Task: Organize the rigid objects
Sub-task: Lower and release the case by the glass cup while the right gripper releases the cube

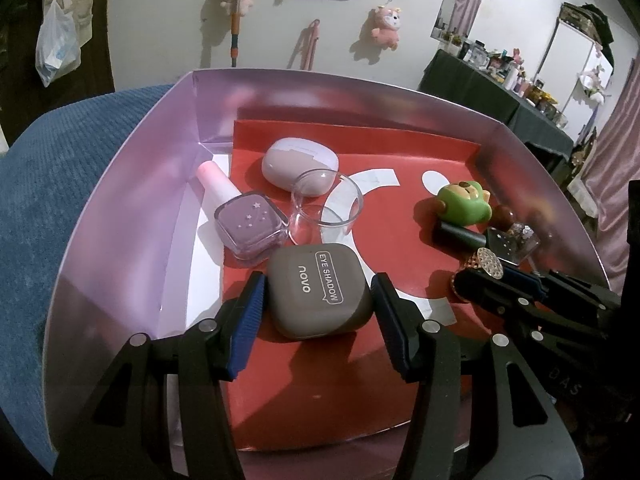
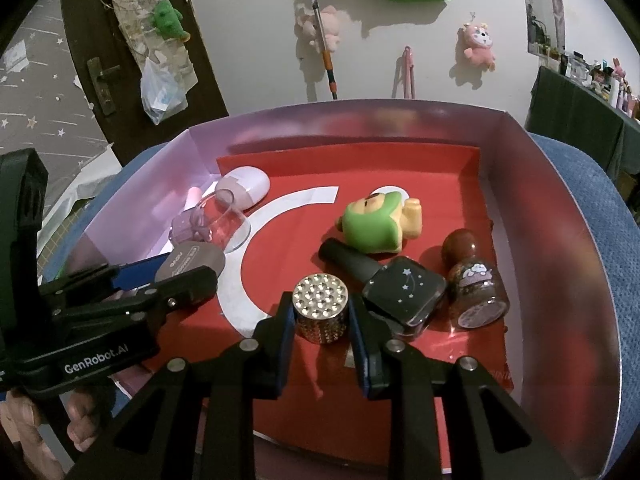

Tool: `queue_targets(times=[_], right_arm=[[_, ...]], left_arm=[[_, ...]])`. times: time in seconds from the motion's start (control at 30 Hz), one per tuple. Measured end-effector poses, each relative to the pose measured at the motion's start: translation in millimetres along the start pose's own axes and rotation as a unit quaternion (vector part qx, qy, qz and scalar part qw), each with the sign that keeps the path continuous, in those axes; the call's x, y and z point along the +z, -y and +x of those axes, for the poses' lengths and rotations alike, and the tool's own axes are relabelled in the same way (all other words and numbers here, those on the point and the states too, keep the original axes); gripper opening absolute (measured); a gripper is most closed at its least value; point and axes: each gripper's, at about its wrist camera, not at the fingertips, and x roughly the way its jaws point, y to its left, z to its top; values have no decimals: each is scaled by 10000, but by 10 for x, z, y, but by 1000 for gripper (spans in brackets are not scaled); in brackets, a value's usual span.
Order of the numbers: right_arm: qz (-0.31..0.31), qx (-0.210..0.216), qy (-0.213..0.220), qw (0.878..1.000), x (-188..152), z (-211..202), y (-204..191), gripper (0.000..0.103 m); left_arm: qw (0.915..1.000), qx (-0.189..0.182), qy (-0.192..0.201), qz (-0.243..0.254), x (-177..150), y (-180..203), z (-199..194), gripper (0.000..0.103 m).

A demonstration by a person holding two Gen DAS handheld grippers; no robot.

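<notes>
A grey-brown eye shadow case (image 1: pixel 318 292) sits between the blue pads of my left gripper (image 1: pixel 318 282), which is shut on it just above the red floor of the lilac box (image 1: pixel 132 208). In the right wrist view my right gripper (image 2: pixel 320 300) is shut on a small gold rhinestone-studded cylinder (image 2: pixel 320 306), standing upright. The left gripper (image 2: pixel 188 268) with the case shows at the left there. The right gripper (image 1: pixel 500 276) with the cylinder (image 1: pixel 482 264) appears at the right of the left wrist view.
Inside the box lie a purple nail polish bottle (image 1: pixel 252 224), a lavender case (image 1: pixel 300 162), a clear cup (image 1: pixel 326 206) on its side, a green toy figure (image 2: pixel 374 222), a black nail polish bottle (image 2: pixel 400 296) and a brown glitter bottle (image 2: pixel 476 292). A blue cushion (image 1: pixel 60 184) surrounds the box.
</notes>
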Motion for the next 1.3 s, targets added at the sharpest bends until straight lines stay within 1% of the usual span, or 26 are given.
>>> queue_targets(times=[0.47, 0.57, 0.6, 0.67, 0.73, 0.8, 0.93, 1.0, 1.1, 1.2, 1.3], right_arm=[[39, 66, -43, 10000, -12, 9, 6, 29], [46, 78, -42, 9999, -11, 7, 9, 29], [54, 102, -42, 9999, -15, 5, 6, 30], [71, 125, -44, 9999, -32, 0, 12, 31], [71, 127, -25, 9999, -47, -14, 6, 31], [72, 139, 1, 9999, -50, -35, 17, 37], [51, 160, 69, 9998, -49, -90, -3, 42], [59, 171, 100, 9998, -55, -121, -10, 47], [90, 175, 136, 9997, -61, -159, -2, 51], [126, 189, 167, 9996, -62, -197, 18, 55], [127, 209, 177, 9995, -69, -228, 27, 58]], left_arm=[[10000, 19, -6, -21, 1, -24, -3, 52], [10000, -25, -19, -76, 7, -45, -10, 53], [9999, -54, -28, -115, 13, -59, -11, 55], [9997, -138, -34, -215, 16, -88, -23, 64], [9995, -177, -34, -256, 11, -97, -35, 65], [9997, -111, -34, -204, 0, -75, -41, 65], [10000, 52, 44, -56, -24, -1, -90, 66], [9999, 29, 96, -63, -29, 15, -133, 70], [9998, 53, 139, -110, -32, 16, -189, 70], [9998, 35, 70, -164, -33, 11, -196, 70], [9998, 65, 96, -168, -48, 19, -218, 71]])
